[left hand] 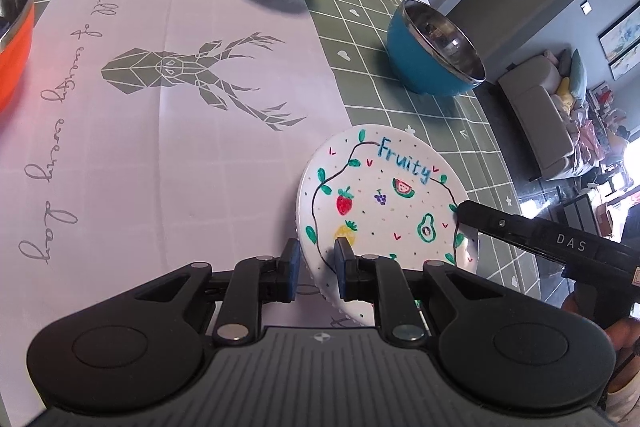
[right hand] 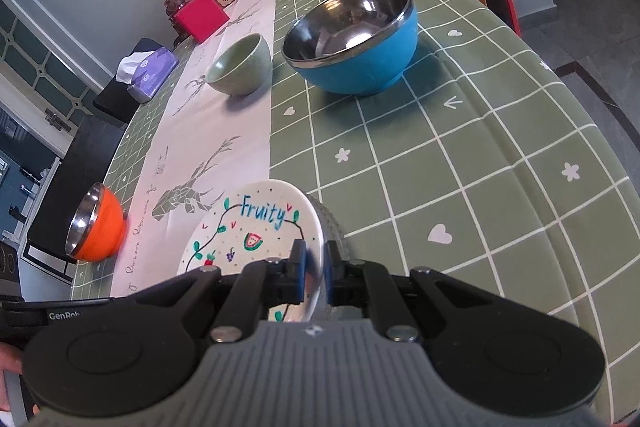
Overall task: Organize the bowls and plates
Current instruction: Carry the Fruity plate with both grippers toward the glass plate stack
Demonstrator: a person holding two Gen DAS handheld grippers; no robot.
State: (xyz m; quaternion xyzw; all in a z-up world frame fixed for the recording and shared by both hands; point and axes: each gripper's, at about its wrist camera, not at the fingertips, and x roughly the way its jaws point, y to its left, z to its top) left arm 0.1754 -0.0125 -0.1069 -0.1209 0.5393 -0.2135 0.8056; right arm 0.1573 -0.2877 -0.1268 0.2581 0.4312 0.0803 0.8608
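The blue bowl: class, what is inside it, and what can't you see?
The blue bowl shows only a bare, shiny steel lining with reflections; nothing lies inside. The tablecloth directly under its base is covered.

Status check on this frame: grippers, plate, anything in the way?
Both hand-held grippers, left and right, shut on Fruity plate rim. Plate tilted. Blue bowl ahead, apart.

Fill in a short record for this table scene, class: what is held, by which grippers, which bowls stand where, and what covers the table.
held item: Fruity plate, tilted
left gripper: shut on the plate's near rim
right gripper: shut on the plate's opposite rim
blue bowl: on the green checked cloth, beyond the plate
green bowl: on the deer-print runner
orange bowl: at the runner's far side from the blue bowl
bowl contents: none seen
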